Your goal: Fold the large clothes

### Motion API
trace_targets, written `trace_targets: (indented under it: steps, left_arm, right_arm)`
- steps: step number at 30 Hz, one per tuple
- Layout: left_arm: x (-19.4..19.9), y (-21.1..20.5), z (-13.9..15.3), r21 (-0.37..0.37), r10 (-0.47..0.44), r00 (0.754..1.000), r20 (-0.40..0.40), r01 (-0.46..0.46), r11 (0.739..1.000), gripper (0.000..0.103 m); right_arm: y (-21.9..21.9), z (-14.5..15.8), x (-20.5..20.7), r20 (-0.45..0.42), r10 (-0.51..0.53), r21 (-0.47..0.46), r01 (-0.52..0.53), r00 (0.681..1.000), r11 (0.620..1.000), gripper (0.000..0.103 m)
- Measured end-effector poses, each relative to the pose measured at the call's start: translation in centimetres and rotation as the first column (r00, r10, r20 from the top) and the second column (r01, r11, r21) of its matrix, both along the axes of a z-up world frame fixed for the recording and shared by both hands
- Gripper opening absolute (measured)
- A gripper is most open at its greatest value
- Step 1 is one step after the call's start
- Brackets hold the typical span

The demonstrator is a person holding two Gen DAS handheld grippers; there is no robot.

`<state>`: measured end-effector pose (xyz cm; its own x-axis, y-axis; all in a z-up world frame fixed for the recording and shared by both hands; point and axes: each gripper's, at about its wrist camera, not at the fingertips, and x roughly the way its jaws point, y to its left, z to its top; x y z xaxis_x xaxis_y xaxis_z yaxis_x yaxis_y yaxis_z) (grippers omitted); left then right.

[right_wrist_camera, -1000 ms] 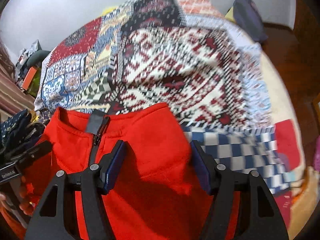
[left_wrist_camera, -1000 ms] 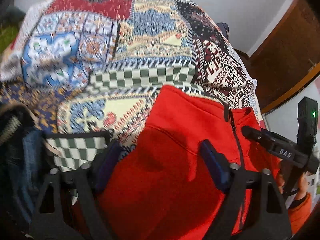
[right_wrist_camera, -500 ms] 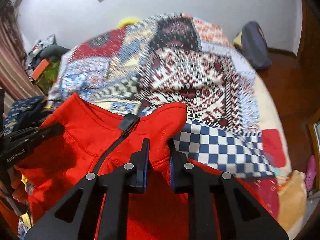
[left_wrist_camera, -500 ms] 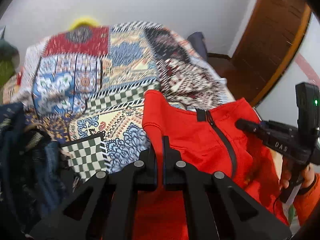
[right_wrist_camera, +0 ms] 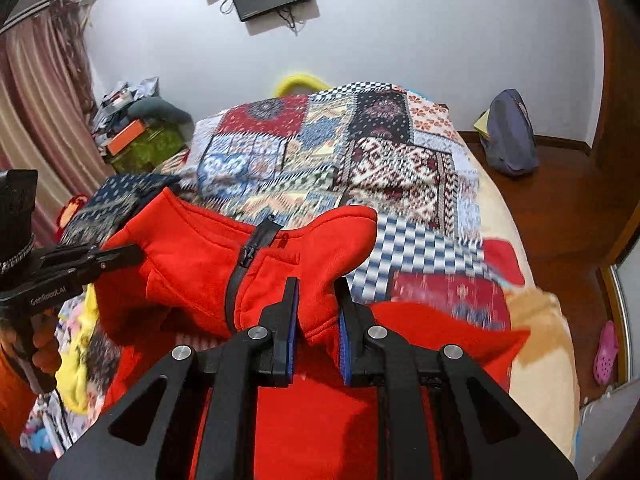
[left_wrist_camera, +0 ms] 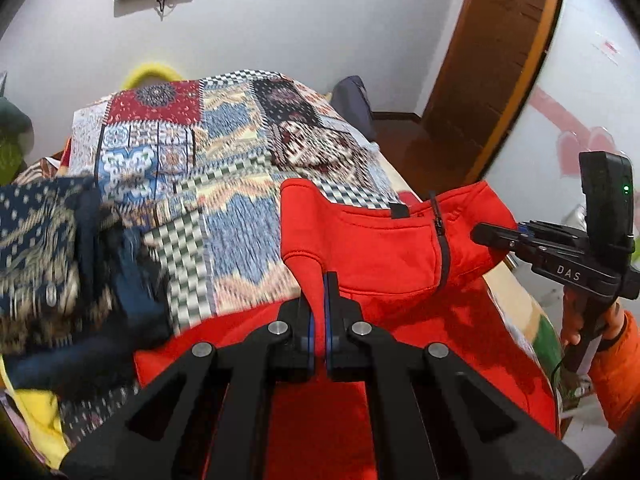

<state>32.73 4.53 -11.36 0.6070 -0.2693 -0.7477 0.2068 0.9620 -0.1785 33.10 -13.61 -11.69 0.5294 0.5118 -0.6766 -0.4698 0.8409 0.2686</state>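
Note:
A red fleece jacket (left_wrist_camera: 372,248) with a dark front zip hangs lifted by its collar above the patchwork bedspread (left_wrist_camera: 224,160). My left gripper (left_wrist_camera: 319,280) is shut on the left end of the collar, pinching a thin fold. In the right wrist view the same jacket (right_wrist_camera: 200,264) spreads from left to centre, and my right gripper (right_wrist_camera: 316,284) is shut on a thicker bunch at the right end of the collar. Each view shows the other gripper: the right gripper (left_wrist_camera: 484,236) at the far right, the left gripper (right_wrist_camera: 132,254) at the far left, both gripping the jacket's edge.
A heap of dark blue patterned clothes (left_wrist_camera: 52,248) lies on the bed's left side. A dark bag (right_wrist_camera: 510,136) rests on the wooden floor by the far wall. A wooden door (left_wrist_camera: 508,60) stands right of the bed. Clutter and a curtain (right_wrist_camera: 36,92) fill the left corner.
Both grippers went from open over the flat jacket to shut on its collar. They then rose and drew back, lifting the collar off the bedspread.

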Motion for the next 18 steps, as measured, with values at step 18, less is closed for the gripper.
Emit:
trace_targets:
  steps: [18]
  left_arm:
    - [-10.0, -0.6, -9.3, 0.048, -0.014, 0.986, -0.169, 0.022, 0.999, 0.002]
  right_arm:
    - [-1.2, -6.6, -9.6, -0.145, 0.056, -0.097, -0.07, 0.988, 0.993, 0.023]
